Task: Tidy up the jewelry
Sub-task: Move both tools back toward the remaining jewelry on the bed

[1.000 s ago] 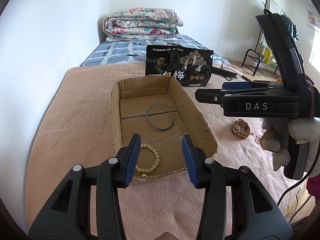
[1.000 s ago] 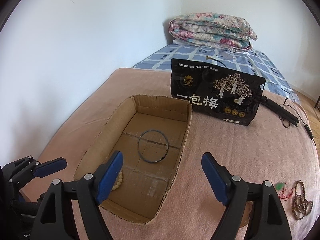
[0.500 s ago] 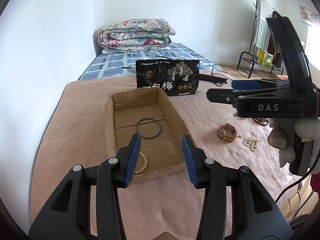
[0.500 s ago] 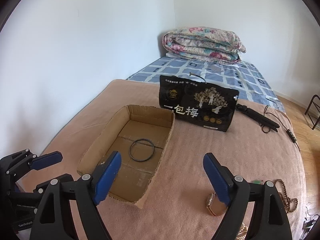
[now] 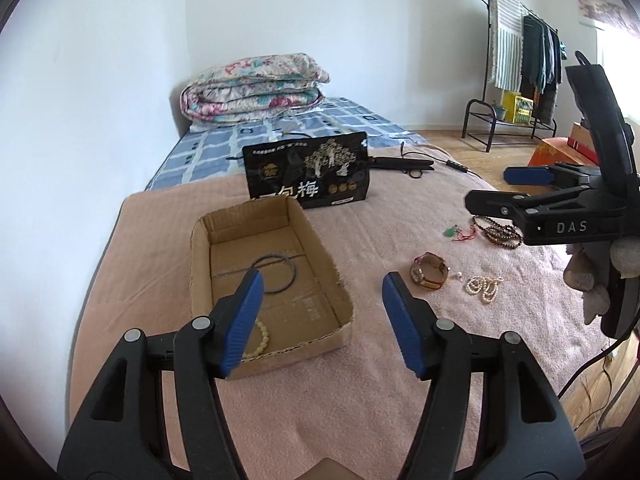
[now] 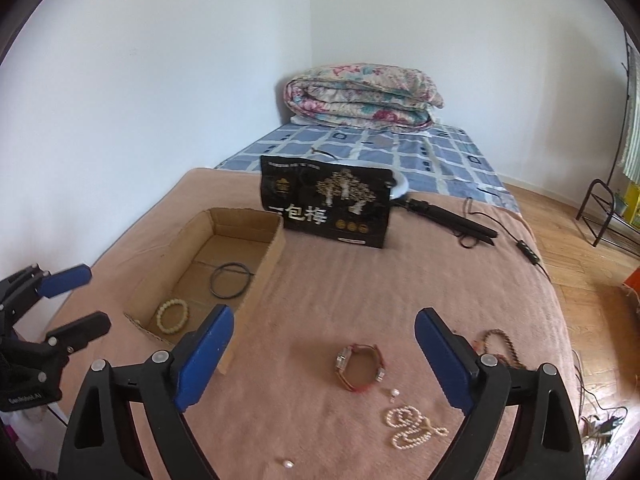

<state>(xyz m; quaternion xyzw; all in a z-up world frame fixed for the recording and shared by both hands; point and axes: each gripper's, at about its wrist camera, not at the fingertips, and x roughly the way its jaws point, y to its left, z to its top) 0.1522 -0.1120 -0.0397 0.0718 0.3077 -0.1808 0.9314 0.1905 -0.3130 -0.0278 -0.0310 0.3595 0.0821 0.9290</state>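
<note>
Right now both grippers hang over a bed (image 6: 360,288) covered with a pink blanket, and neither holds anything. Seen from the left wrist, the left gripper (image 5: 322,304) has its blue fingers (image 5: 244,320) apart with only air between them; its jaws have just been opening. Seen from the right wrist, the right gripper (image 6: 320,356) stands very wide, its jaws also just opened further, and nothing is between its fingers (image 6: 202,360) but the blanket below. A cardboard box (image 6: 264,264) lies open at about ten o'clock from the right gripper; inside it rest a dark ring (image 6: 231,280) toward the far end and a pale bead bracelet (image 6: 172,315) at the near end, apart from each other. On the blanket outside the box, a watch (image 6: 360,366) lies between the right gripper's fingers in that view, with a pearl necklace (image 6: 412,426) just beside it at about five o'clock and a single loose pearl (image 6: 288,463) nearer the camera. A string of brown beads (image 5: 498,232) and a small green pendant (image 5: 450,232) lie farther off at about two o'clock from the watch in the left view. A black snack bag (image 6: 328,206) stands upright just beyond the box, and a folded quilt (image 6: 360,96) sits at the head of the bed.
</note>
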